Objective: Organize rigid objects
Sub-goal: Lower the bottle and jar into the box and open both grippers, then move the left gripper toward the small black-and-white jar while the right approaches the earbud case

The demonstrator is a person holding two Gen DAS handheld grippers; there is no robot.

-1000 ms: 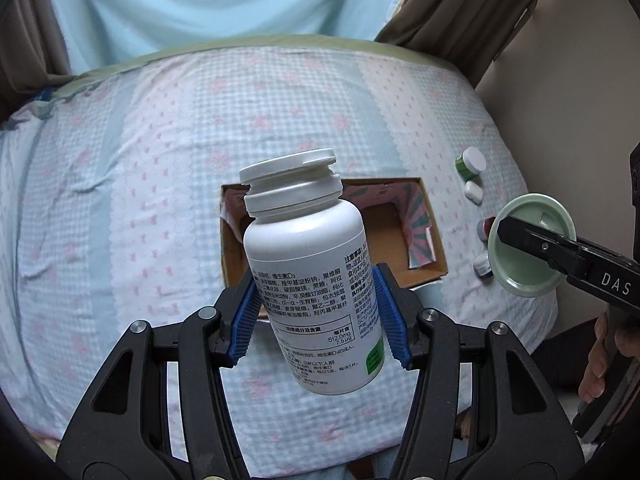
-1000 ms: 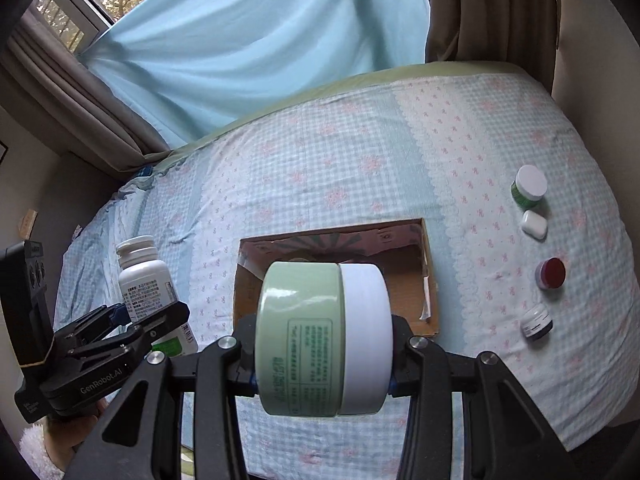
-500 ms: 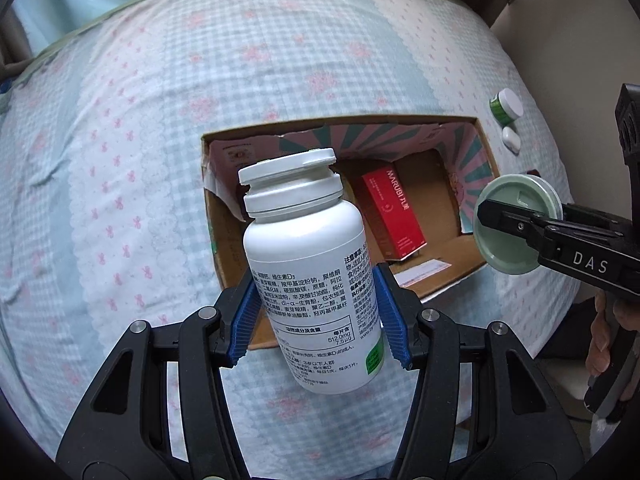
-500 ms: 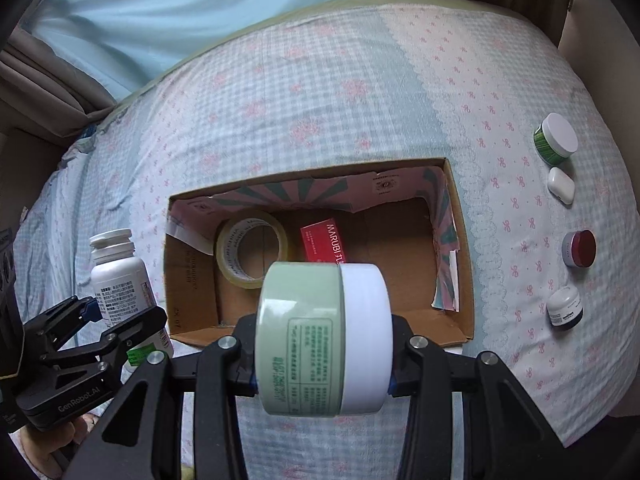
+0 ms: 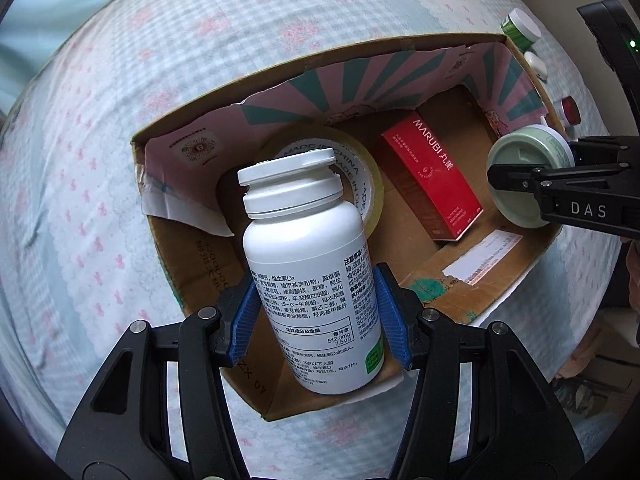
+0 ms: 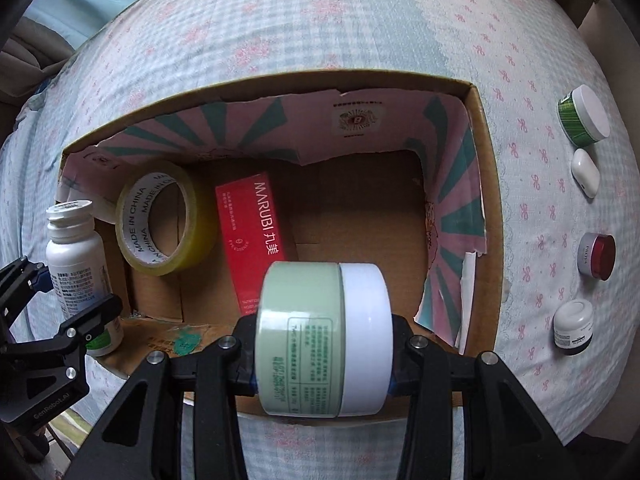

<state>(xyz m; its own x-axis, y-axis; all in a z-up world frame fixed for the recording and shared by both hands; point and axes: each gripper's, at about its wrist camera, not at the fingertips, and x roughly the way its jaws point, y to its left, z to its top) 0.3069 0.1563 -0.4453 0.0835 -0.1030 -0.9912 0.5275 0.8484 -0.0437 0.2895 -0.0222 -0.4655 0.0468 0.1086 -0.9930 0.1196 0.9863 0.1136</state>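
My left gripper is shut on a white pill bottle with a printed label, held upright over the left part of an open cardboard box. My right gripper is shut on a pale green jar with a white lid, held on its side over the box's near edge. Inside the box lie a roll of clear tape and a red MARUBI carton. The bottle also shows in the right wrist view, and the jar in the left wrist view.
The box sits on a bed with a blue-and-pink patterned cover. To the right of the box lie a green jar with a white lid, a small white case, a red-lidded jar and a small white jar.
Both grippers have moved forward and down toward the box with their loads, which now fills both views. The bottle and the jar stay gripped.
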